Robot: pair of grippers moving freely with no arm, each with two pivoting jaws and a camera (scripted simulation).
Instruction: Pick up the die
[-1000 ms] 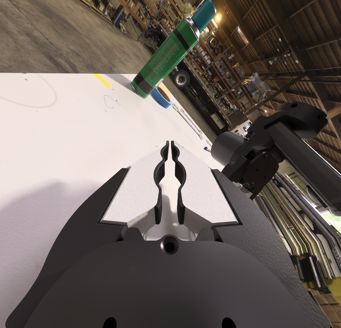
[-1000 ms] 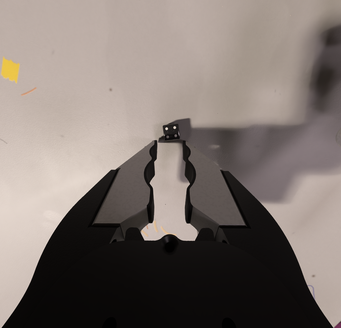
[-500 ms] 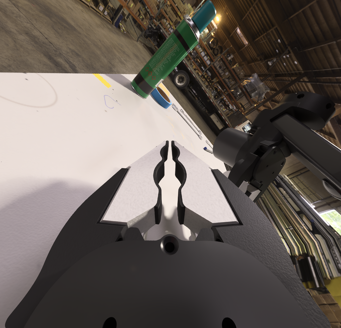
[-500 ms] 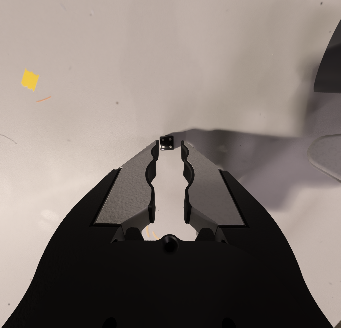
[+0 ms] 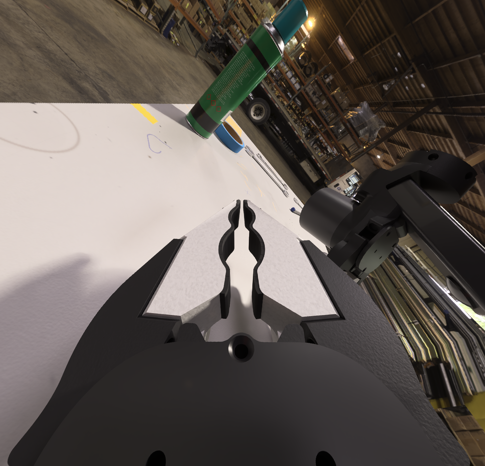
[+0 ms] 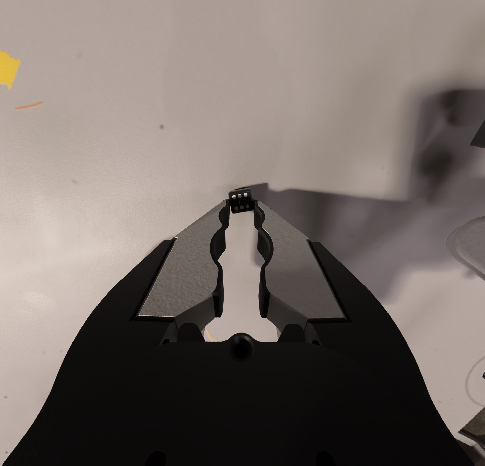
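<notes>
Right gripper (image 6: 240, 204) pinching the black die (image 6: 240, 201) at the very fingertips, one fingertip on each side of it, die face toward the camera showing six white pips in two rows. Die sits at the tips over the white bench (image 6: 131, 59); whether it is lifted off the surface or touching it can't be told from this angle. Dark shadow of the gripper falls to the right across the bench. Yellow tape scrap (image 6: 8, 69) at the far left edge, short orange mark (image 6: 29, 105) just below it, a few dark specks scattered around. Left gripper (image 5: 241, 203) pressed nearly together, only a thin slit between the tips, nothing in it, hanging low over the bench (image 5: 78, 204). From the left wrist view the right gripper's dark body (image 5: 367, 222) shows at the right, near the bench edge. Far end of the bench: green spray can (image 5: 236, 80) with a teal cap, standing upright, blue tape roll (image 5: 231, 136) just beside its base and touching or nearly so. Two thin metal wrenches (image 5: 267, 172) lie near the right edge beyond the roll. Yellow stripe (image 5: 144, 113) at the far edge, a blue pen scribble (image 5: 154, 143) and a faint brown ring mark (image 5: 52, 138) on the surface. Warehouse shelving behind.
</notes>
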